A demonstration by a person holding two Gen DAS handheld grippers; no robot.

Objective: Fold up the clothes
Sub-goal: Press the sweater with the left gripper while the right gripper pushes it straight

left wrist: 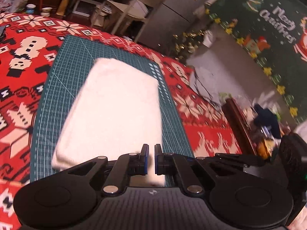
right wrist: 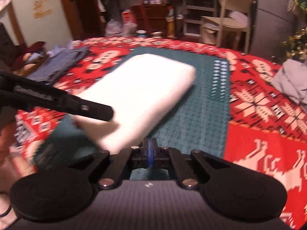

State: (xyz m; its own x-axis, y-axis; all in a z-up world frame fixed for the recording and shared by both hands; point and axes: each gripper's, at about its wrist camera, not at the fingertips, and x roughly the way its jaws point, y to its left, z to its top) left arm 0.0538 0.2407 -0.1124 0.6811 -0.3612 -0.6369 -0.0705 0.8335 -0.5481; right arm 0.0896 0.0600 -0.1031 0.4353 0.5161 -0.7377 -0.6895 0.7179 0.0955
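The folded garment (right wrist: 138,94) lies on the mat (right wrist: 201,115), atop the tablecloth (right wrist: 264,138).

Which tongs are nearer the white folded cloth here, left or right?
Left. The left tongs are over the near corner of the white cloth. The right tongs sit just off its near edge, above the green mat, shut and empty.

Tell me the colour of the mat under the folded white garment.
Dark teal-green with a pale grid, the mat shows best in the left wrist view.

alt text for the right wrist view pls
A folded white garment lies on a green cutting mat over a red Christmas tablecloth. The right gripper is shut and empty at its near edge; the left gripper reaches over it.
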